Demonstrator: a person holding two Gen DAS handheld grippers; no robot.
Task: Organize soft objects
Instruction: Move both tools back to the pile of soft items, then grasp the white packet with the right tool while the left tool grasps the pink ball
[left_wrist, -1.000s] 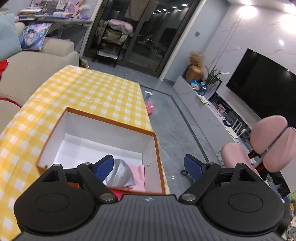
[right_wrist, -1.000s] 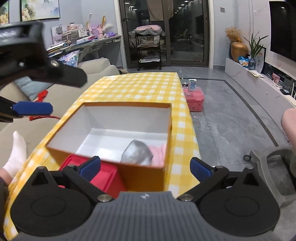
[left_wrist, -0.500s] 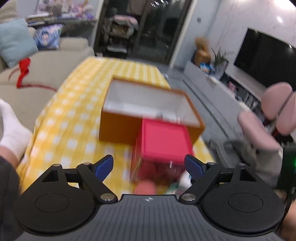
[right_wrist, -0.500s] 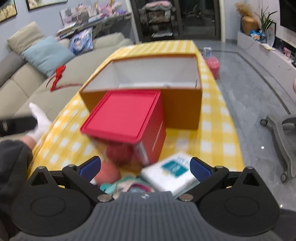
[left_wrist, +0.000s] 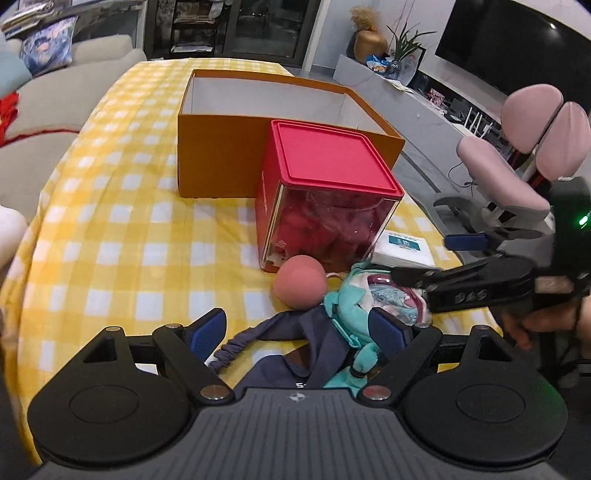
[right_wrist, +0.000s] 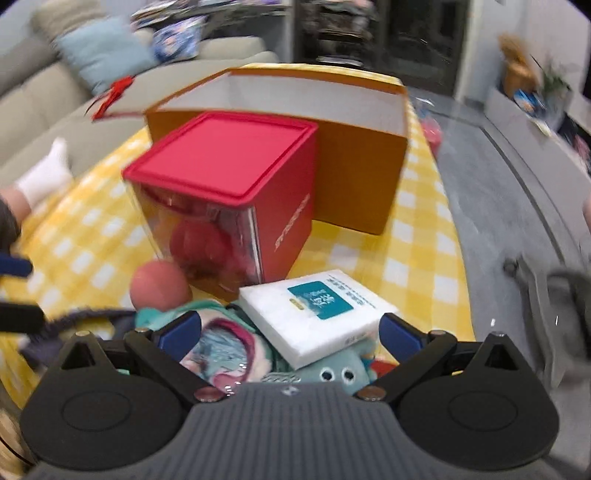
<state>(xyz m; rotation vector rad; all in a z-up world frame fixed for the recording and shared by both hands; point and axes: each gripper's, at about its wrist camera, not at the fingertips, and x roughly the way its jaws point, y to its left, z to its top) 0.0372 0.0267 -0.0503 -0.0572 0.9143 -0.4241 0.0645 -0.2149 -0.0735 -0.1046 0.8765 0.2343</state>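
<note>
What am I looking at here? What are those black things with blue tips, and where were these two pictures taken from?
There is no robot: a person holds a hand-held claw in each hand, with a camera on each looking forward along its two blue-tipped fingers. One picture comes from the left claw, the other from the right claw. Both are open and hold nothing. On the yellow checked tablecloth stand an open orange box and, in front of it, a clear container with a red lid. Nearer lie a pink ball, a teal plush toy, dark blue cloth and a white packet.
</note>
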